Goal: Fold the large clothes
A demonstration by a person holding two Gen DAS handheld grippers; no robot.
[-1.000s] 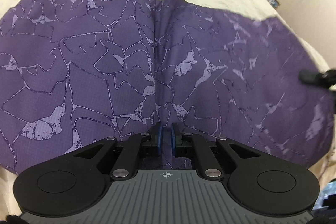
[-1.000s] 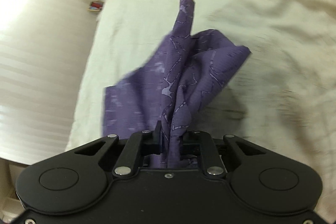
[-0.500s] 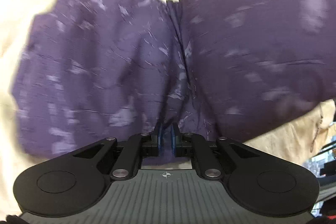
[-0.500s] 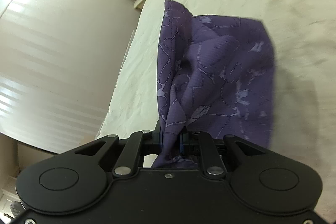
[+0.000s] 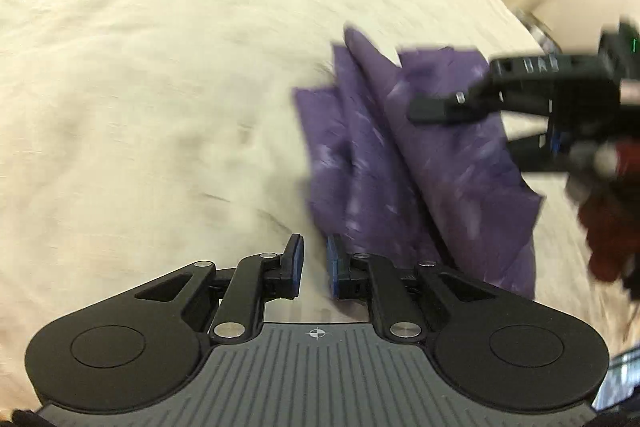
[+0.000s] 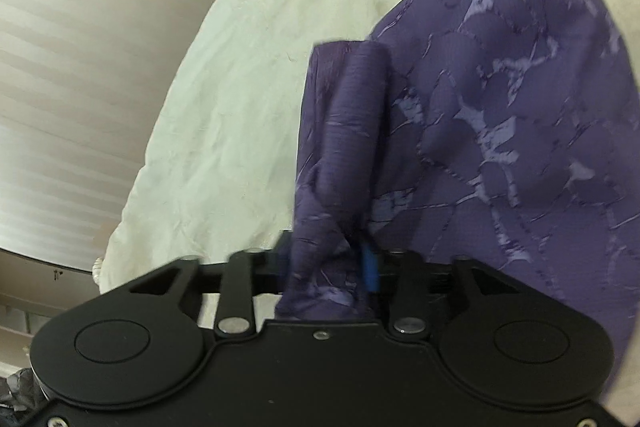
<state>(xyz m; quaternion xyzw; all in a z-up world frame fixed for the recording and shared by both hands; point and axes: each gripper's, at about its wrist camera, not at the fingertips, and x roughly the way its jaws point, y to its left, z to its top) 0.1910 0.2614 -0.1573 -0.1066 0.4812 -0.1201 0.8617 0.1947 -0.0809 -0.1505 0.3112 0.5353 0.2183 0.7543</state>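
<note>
Garment point(image 5: 420, 163) now released by left gripper point(image 5: 315, 263); right gripper point(image 6: 328, 267) opening

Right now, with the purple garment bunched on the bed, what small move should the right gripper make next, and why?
Probably draw the right gripper back off the purple garment. Its jaws are opening with a bunched fold between them, and the left gripper holds nothing over the bed.

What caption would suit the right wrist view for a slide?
Right gripper opening, a bunched fold of purple patterned garment between its jaws, above a cream bedspread.
</note>
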